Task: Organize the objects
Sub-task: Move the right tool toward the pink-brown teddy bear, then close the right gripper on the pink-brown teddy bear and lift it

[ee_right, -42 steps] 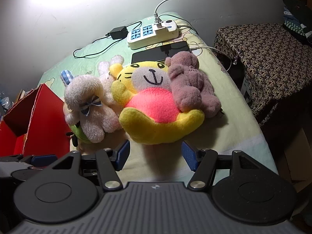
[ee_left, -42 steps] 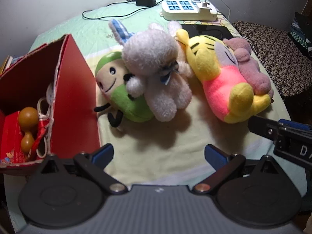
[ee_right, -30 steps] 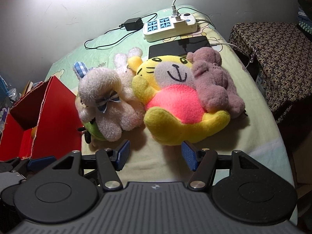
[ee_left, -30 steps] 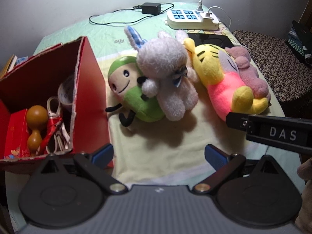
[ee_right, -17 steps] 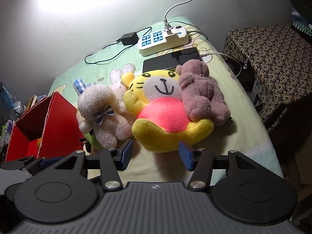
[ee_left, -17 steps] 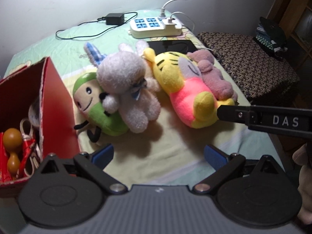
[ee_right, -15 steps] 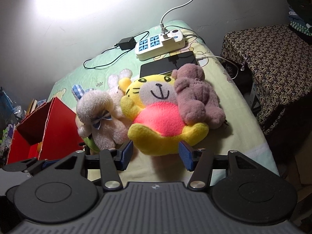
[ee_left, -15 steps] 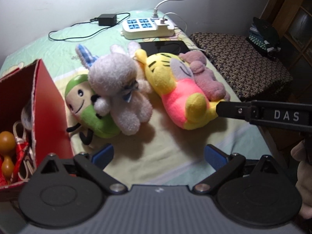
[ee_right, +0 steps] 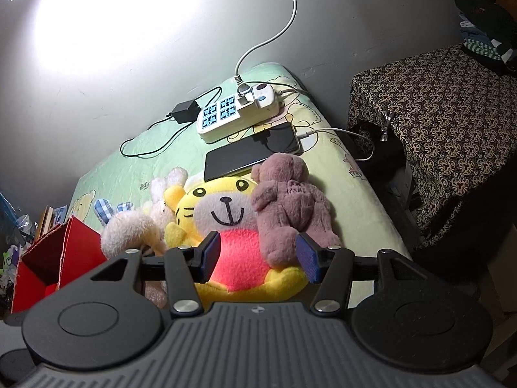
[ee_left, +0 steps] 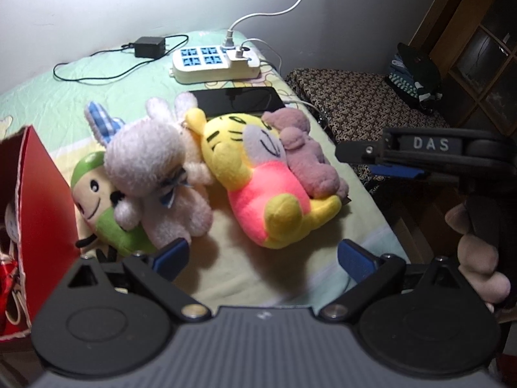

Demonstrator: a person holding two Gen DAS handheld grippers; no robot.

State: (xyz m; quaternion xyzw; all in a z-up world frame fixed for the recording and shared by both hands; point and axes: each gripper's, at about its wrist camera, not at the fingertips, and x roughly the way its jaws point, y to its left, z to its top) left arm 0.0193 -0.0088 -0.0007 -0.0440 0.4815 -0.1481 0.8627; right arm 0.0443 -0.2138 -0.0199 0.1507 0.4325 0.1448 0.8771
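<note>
Hovering over bed, both tools empty: left gripper (ee_left: 261, 258) jaws spread wide, right gripper (ee_right: 258, 255) jaws partly apart, just narrowed, nothing between. Red box (ee_left: 45, 194) near left already holds small items. Left to sort: green doll (ee_left: 97, 200), white bunny (ee_left: 152, 174), yellow tiger (ee_right: 223, 220), mauve bear (ee_right: 290, 200). Beyond: phone (ee_right: 252, 152), power strip (ee_right: 239, 110) untouched.
</note>
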